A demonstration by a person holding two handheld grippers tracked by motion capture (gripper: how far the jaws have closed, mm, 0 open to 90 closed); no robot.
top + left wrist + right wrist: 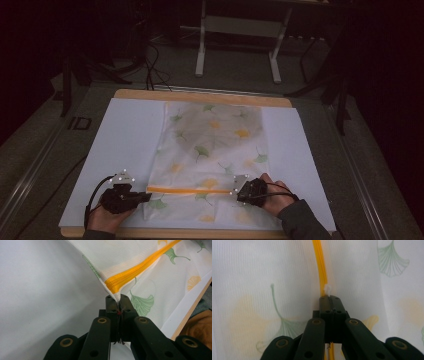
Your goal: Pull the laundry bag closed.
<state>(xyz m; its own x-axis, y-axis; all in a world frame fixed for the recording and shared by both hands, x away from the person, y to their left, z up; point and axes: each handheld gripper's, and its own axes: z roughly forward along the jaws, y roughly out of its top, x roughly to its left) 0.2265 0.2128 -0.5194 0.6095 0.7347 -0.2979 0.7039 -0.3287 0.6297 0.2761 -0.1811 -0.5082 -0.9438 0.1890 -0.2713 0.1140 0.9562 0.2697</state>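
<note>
mesh laundry bag (212,150) with ginkgo leaf print, flat on a white sheet (125,145) on the tabletop (200,95), filling the middle of the high view. orange zipper (192,190) across the bag near the bottom of the frame, long axis left to right.

left tool (145,196) at the left end of the zipper, pressed together and pinching the bag's corner (113,295) just past the zipper's end. right tool (239,193) at the zipper's right part, pressed together, pinching what looks like the small white zipper pull (327,289); hard to be sure.

zipper line straight from the right tool toward the left tool, so likely a slide to the left of the frame, with the left tool as the anchor. nothing in the way along the zipper. floor, cables and a white stand (240,45) at the top of the frame, well apart.
</note>
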